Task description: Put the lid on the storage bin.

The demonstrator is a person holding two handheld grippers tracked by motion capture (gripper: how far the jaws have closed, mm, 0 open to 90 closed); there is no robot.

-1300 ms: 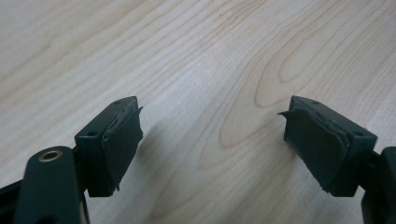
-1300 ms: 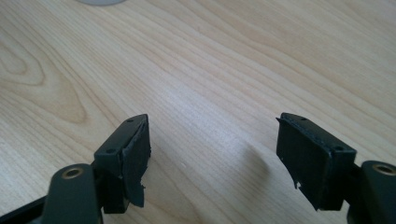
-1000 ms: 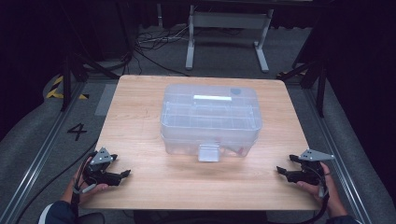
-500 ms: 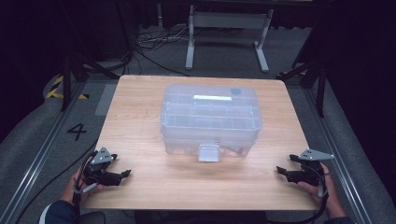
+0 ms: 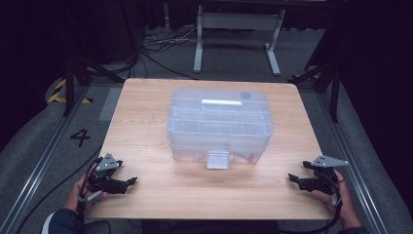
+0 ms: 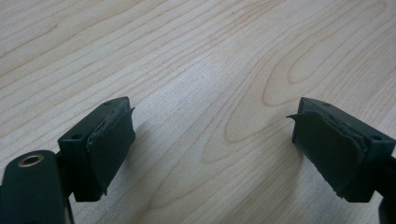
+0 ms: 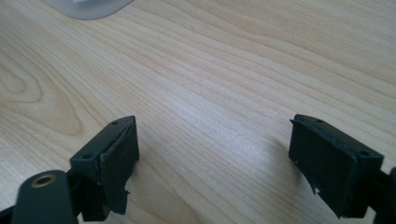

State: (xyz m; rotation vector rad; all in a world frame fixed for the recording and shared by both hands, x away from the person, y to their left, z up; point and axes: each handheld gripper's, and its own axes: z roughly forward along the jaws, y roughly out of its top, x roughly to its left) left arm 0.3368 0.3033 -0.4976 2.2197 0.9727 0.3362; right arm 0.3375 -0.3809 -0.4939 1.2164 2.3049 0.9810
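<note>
A clear plastic organiser box [image 5: 219, 124] with a closed lid and a front latch [image 5: 217, 159] stands in the middle of the wooden table [image 5: 146, 97]. My left gripper [image 5: 130, 183] rests near the front left corner, pointing right, well clear of the box. In the left gripper view my left gripper [image 6: 212, 140] is open over bare wood. My right gripper [image 5: 292, 179] lies near the front right corner, pointing left. Its jaws have just been opening, and in the right gripper view my right gripper [image 7: 215, 144] is open with nothing between its pads. A corner of the box [image 7: 93, 7] shows beyond them.
A metal stand [image 5: 238, 29] and loose cables [image 5: 156, 44] sit on the floor behind the table. Black tripod legs [image 5: 73, 73] flank the table. A floor mark "4" [image 5: 80, 137] lies at the left. Bare wood surrounds the box on all sides.
</note>
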